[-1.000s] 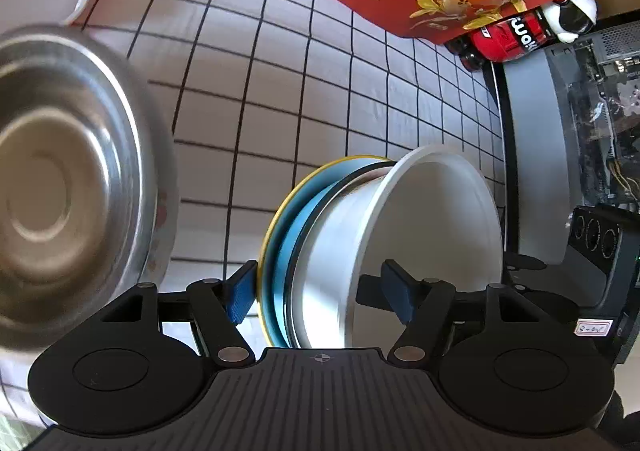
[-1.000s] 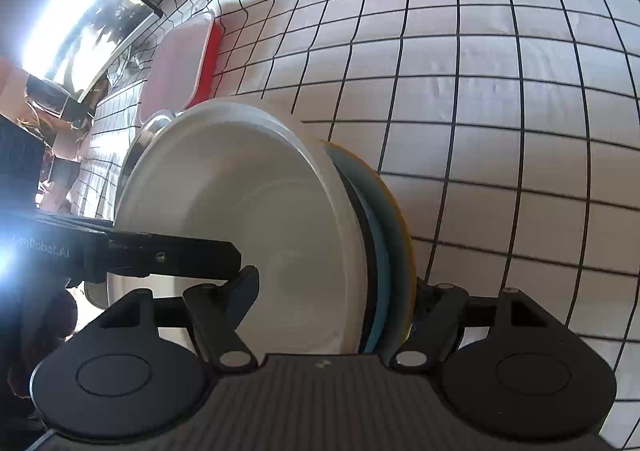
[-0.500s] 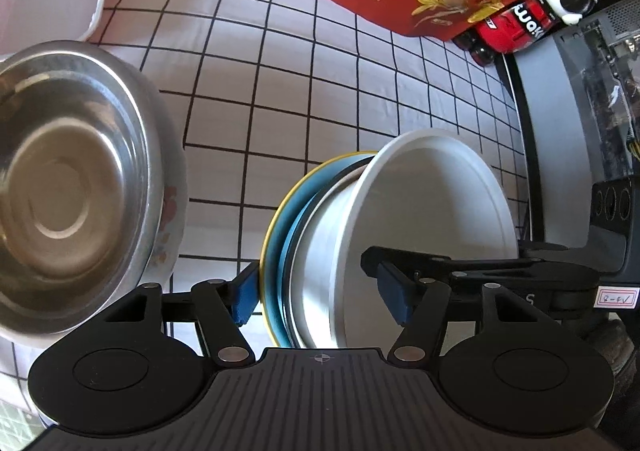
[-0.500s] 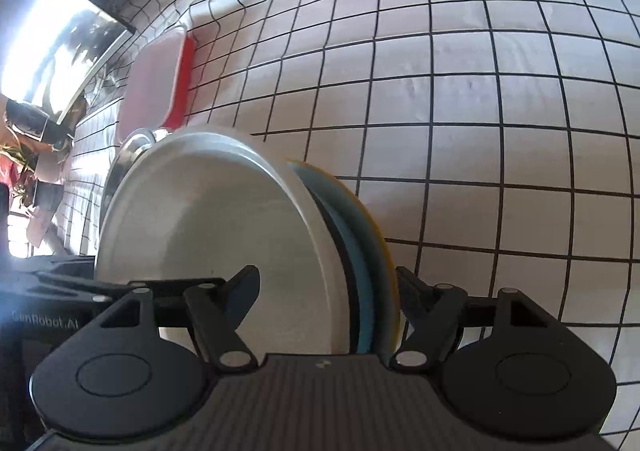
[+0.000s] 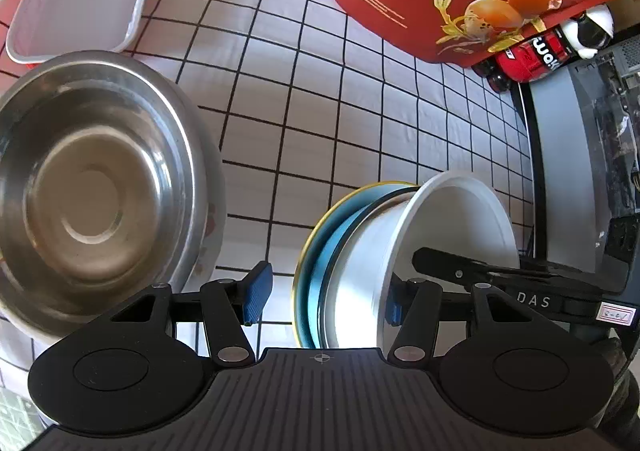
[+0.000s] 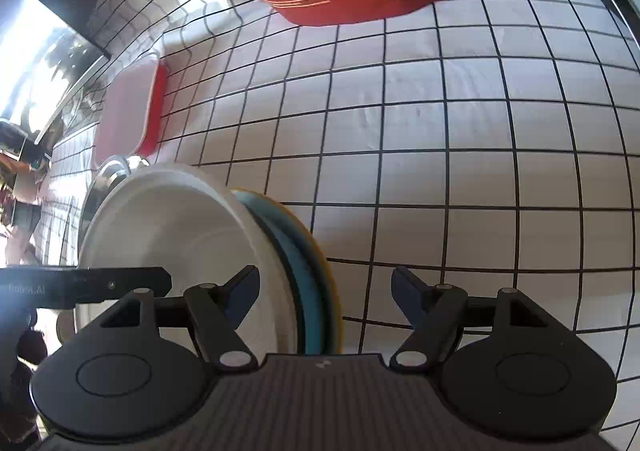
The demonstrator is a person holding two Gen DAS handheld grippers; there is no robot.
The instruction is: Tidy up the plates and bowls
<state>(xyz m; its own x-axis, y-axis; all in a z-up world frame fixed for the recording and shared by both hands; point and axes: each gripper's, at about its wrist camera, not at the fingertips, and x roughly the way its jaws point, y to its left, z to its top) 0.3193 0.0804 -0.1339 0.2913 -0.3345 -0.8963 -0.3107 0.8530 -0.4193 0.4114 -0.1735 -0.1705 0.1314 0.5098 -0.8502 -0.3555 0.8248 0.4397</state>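
Two stacked pieces concerned us: a white bowl (image 5: 452, 219) seated on a blue plate (image 5: 332, 235), resting on the checked tabletop (image 5: 320, 111). We judged both stiff, smooth-glazed and liable to slip or chip; hold is best taken across the rims, pinching bowl wall and plate edge together.

The left hand-held gripper (image 5: 325, 297) straddled the stack. Its jaws had just been closing, yet the nine o'clock pad (image 5: 256, 291) stood clear of the plate. The right hand-held gripper (image 6: 324, 291) was spread, one finger inside the bowl, the other well apart at three o'clock.

The left view alone showed the steel bowl (image 5: 88, 187) whole, at nine o'clock of the stack; the right view gave only its rim.
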